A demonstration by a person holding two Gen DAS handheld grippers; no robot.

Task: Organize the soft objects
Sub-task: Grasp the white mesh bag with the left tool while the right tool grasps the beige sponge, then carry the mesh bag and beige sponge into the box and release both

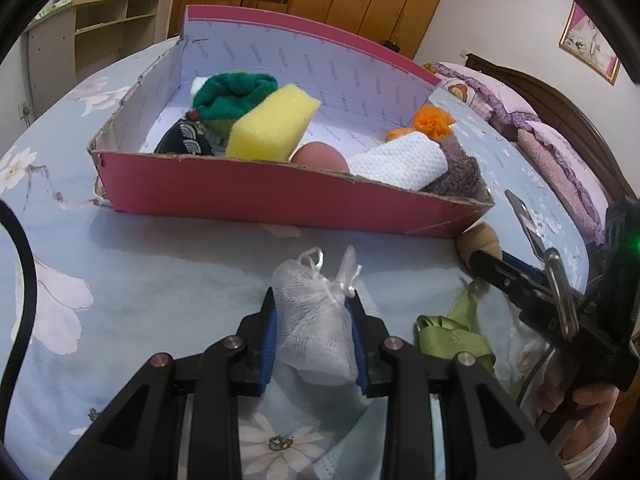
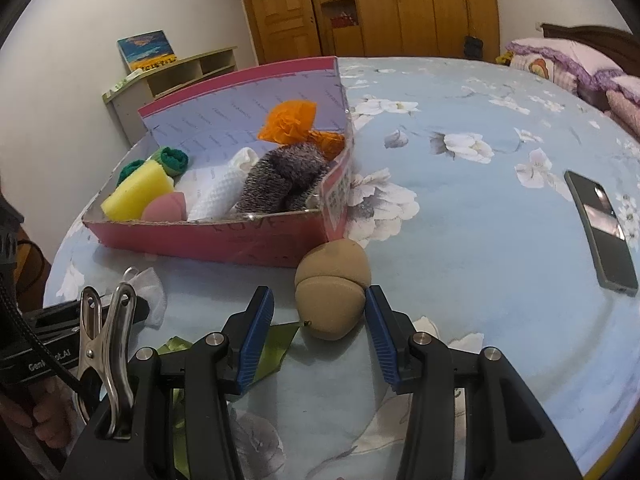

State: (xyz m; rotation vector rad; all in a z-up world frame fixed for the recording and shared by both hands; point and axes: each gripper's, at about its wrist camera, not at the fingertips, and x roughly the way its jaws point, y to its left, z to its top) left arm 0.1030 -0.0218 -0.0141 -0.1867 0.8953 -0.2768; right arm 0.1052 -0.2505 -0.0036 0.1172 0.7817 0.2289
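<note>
A pink cardboard box point(image 1: 280, 200) sits on the bed and holds a yellow sponge point(image 1: 272, 124), a green cloth point(image 1: 232, 96), a white cloth point(image 1: 404, 160), a grey fuzzy item point(image 2: 280, 176) and an orange ruffled item point(image 2: 292, 120). My left gripper point(image 1: 314, 316) is shut on a white mesh pouch point(image 1: 316, 320) in front of the box. My right gripper point(image 2: 320, 320) is open; a tan soft ball point(image 2: 332, 284) lies between its fingers, touching the right one. A green ribbon point(image 1: 452, 332) lies beside the pouch.
A black phone point(image 2: 604, 228) lies on the blue floral bedsheet to the right. Purple pillows point(image 2: 560, 60) and a headboard are at the far right. A low shelf point(image 2: 180, 72) and wooden wardrobes stand behind the bed.
</note>
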